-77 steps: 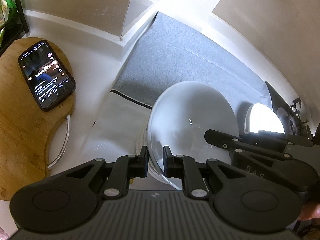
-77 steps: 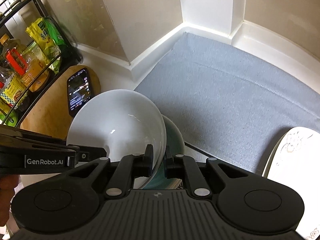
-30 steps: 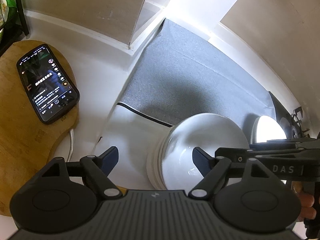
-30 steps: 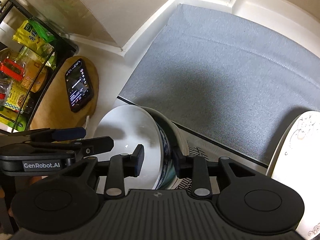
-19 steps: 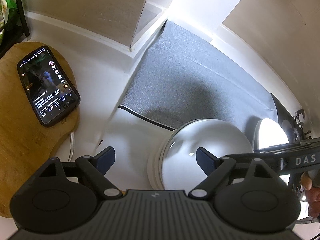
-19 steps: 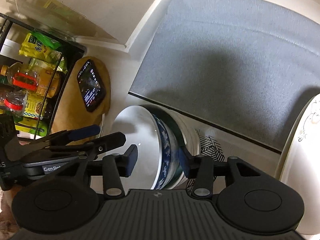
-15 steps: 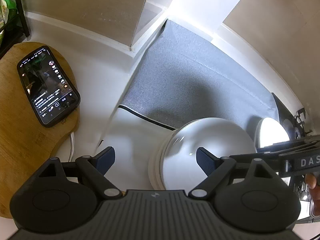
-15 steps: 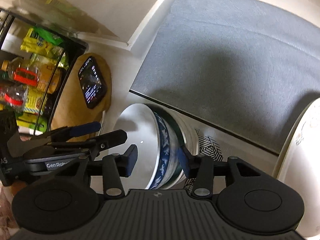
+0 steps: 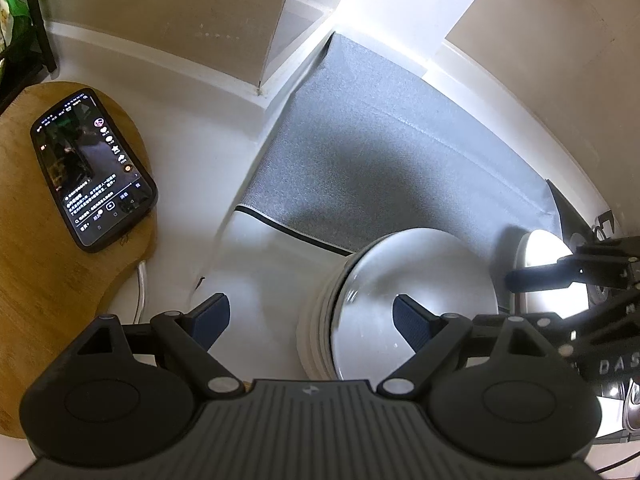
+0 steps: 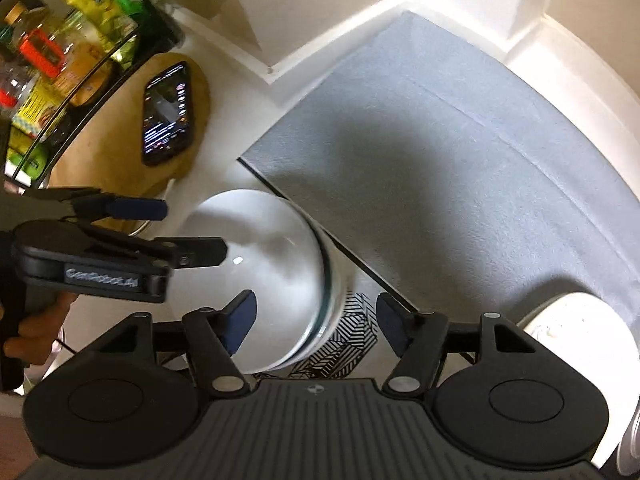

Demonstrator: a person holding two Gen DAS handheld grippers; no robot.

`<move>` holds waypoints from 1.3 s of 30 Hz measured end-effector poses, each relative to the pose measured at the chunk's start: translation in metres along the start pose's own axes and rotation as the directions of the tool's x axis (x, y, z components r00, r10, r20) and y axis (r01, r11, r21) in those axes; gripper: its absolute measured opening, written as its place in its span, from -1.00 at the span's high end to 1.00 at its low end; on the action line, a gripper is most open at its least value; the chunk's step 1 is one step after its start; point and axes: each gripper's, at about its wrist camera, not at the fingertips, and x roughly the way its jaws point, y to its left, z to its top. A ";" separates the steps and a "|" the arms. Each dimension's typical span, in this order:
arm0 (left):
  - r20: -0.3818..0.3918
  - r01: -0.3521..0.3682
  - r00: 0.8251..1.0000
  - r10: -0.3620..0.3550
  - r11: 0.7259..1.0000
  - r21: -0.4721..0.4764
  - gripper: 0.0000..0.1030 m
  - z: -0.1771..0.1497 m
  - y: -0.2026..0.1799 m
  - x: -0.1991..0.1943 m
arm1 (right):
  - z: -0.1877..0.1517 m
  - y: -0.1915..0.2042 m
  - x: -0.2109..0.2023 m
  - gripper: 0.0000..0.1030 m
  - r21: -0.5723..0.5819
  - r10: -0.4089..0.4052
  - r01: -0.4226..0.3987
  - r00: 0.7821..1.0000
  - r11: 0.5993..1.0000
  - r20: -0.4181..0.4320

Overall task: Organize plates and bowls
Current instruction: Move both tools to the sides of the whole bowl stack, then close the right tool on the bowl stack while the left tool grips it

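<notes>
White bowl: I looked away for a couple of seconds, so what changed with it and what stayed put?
Both hand-held grippers, left and right, let go of the white bowl, opened wide and backed off. It now sits nested on the stack of dishes. The phone, cutting board and grey mat stayed put.

Left claw (image 9: pixel 306 312): fills the bottom of its own view, jaws spread wide, nothing between the blue pads (image 9: pixel 212 314).
Left claw, other view: enters from the left edge, mid-height, pointing right, with the person's hand (image 10: pixel 30 330) wrapped round its grip at lower left.
Right claw (image 10: pixel 316 316): at the bottom of its own view, jaws wide apart, empty.
Right claw, other view: reaches in from the right edge, mid-height.
</notes>
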 end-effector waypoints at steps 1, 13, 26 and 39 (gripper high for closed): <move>-0.002 0.001 1.000 -0.001 1.000 0.000 -0.79 0.000 0.000 0.001 | -0.001 -0.004 0.002 -0.37 0.020 0.008 -0.008 1.000 1.000 -0.001; -0.031 0.009 0.999 -0.010 1.000 -0.009 -0.99 -0.004 0.001 0.022 | -0.040 -0.042 0.052 -0.43 0.348 0.132 -0.138 0.990 0.927 0.040; -0.059 0.017 0.998 -0.020 0.998 -0.060 -1.00 -0.005 0.010 0.049 | -0.056 -0.053 0.066 -0.65 0.403 0.138 -0.154 0.988 0.902 0.070; 0.007 0.101 0.995 -0.101 0.991 -0.082 -1.00 -0.018 0.024 0.061 | -0.067 -0.039 0.076 -1.00 0.332 0.125 -0.169 0.981 0.928 0.149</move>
